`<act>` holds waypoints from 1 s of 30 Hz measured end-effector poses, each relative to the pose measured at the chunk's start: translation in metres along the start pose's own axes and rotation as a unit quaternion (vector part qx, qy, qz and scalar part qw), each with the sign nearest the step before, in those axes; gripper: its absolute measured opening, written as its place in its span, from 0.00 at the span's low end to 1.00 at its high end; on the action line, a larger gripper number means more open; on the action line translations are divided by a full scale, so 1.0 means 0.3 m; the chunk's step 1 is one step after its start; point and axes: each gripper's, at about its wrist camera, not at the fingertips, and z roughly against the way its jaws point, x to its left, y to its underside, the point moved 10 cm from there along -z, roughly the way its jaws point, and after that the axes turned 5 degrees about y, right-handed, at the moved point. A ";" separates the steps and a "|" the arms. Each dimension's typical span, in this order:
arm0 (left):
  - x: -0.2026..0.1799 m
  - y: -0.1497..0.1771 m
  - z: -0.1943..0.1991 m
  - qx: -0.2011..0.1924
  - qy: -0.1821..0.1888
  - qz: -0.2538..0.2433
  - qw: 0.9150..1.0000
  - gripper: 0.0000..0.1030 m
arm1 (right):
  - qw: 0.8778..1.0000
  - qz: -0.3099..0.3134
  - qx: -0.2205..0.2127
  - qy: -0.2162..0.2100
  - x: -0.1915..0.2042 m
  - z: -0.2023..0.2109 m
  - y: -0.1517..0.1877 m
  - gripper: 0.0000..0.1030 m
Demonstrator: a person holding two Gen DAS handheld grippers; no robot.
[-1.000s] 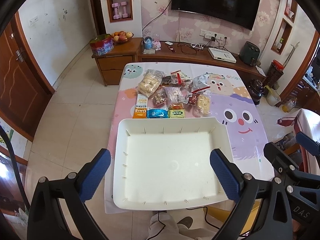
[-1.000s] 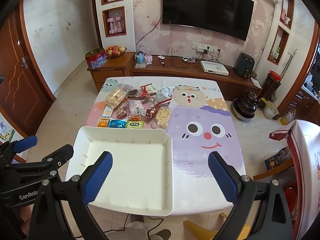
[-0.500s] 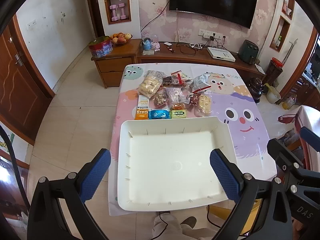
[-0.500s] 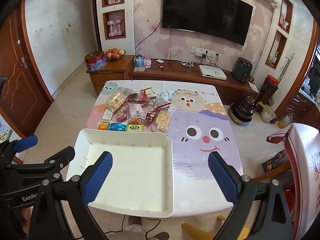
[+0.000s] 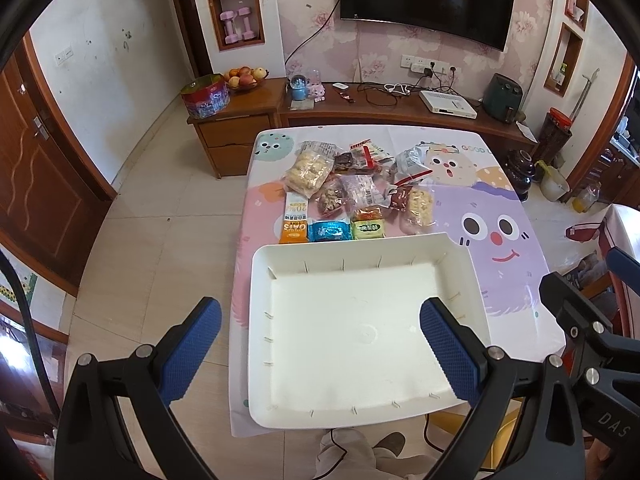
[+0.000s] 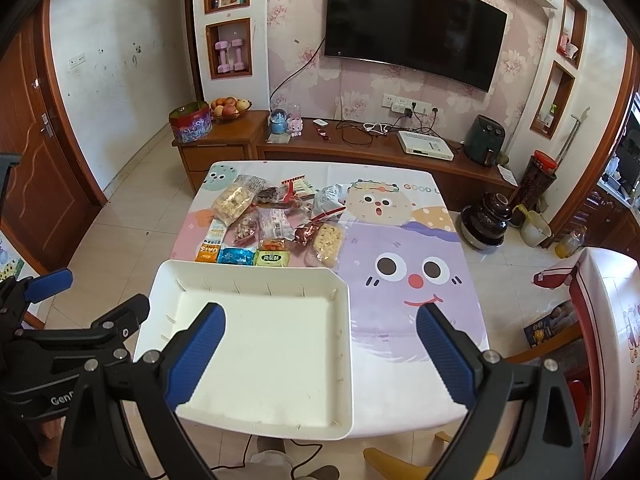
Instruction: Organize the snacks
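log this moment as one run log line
stage: start | left tool: open, empty | right tool: open, empty | white tray: empty, near table edge | snack packets: piled beyond tray

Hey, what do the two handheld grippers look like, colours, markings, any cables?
Both are black frames with silver bolts and blue, dimple-textured finger pads. The left gripper has pads like those of the right gripper. Seen from the opposite camera, the left one carries white lettering starting "GenR", the right one "DAS". A black cable runs along the left edge of the left wrist view.
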 end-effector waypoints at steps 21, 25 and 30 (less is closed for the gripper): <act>0.046 -0.175 -0.091 -0.008 0.048 -0.011 0.999 0.97 | 1.000 0.002 -0.013 0.002 0.062 -0.074 -0.157 0.94; 0.083 -0.223 -0.131 -0.007 0.047 -0.002 0.999 0.97 | 1.000 -0.011 -0.010 -0.008 0.072 -0.098 -0.197 0.94; 0.116 -0.263 -0.202 0.004 0.042 -0.008 0.999 0.97 | 1.000 -0.002 -0.002 -0.001 0.070 -0.157 -0.245 0.94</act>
